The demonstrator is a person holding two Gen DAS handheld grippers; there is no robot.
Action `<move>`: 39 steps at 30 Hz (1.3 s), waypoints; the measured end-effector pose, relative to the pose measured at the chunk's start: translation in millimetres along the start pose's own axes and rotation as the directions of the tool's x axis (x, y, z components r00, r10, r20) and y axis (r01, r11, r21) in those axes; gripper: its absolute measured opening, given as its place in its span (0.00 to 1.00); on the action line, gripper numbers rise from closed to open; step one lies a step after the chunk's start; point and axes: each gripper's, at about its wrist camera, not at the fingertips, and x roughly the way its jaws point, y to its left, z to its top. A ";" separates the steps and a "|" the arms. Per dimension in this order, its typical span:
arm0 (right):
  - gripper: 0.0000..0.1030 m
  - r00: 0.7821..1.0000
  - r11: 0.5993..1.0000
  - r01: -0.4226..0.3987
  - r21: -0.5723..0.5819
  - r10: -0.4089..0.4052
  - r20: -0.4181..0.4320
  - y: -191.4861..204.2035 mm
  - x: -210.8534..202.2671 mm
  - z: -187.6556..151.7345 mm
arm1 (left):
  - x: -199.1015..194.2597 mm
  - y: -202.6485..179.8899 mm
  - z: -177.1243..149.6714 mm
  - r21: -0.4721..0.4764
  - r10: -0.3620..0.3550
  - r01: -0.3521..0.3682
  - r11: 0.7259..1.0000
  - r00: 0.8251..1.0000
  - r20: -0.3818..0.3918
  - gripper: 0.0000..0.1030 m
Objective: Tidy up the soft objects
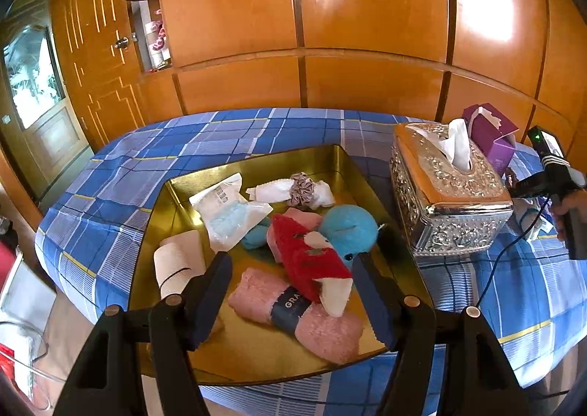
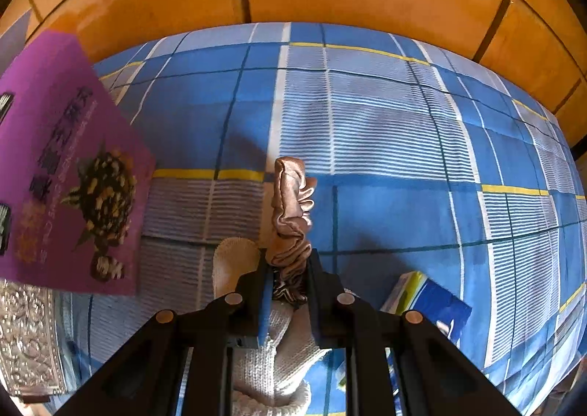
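Right fingers pinched on a beige scrunchie, left fingers wide above the gold tray (pink towel band lettered "GRA").

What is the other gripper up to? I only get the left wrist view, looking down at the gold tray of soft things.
Observer: The right gripper is shut on a beige scrunchie, which sticks out past its fingers.
Operator: Is anything underneath it?
Observer: Yes, a white knitted piece, possibly a glove, lies on the blue checked bedspread directly below the fingers.
Operator: Anything else close by?
Observer: A blue and white packet lies on the bedspread just right of the gripper.
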 end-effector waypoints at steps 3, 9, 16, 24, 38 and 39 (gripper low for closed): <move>0.15 1.000 1.000 -0.012 -0.009 0.012 -0.006 3.0 -1.1 -4.3 | 1.2 -1.6 -1.2 0.004 -0.005 0.005 1.000 1.000 -0.005 0.67; 0.15 0.993 0.993 -0.115 0.031 0.114 0.022 -3.0 -19.3 -16.3 | 7.3 1.8 -5.3 -0.015 -0.018 0.018 1.000 1.000 -0.023 0.67; 0.12 0.979 0.978 -0.198 0.061 0.194 0.064 -8.1 -37.0 -14.7 | 12.3 1.4 -7.6 -0.032 -0.042 0.040 0.999 0.998 -0.038 0.67; 0.11 0.996 0.997 -0.078 0.021 0.077 0.042 4.7 -11.8 -14.2 | 9.5 5.3 -3.9 -0.041 -0.035 0.034 0.999 0.999 -0.020 0.67; 0.08 0.987 0.999 -0.035 0.012 0.032 0.158 4.8 -68.1 31.0 | 11.8 11.6 -5.1 -0.047 -0.016 0.015 0.999 1.000 -0.025 0.67; 0.08 0.985 0.999 -0.033 0.000 0.032 0.170 8.8 -73.1 35.3 | 11.0 11.0 -5.1 -0.045 -0.017 0.016 0.999 1.000 -0.022 0.67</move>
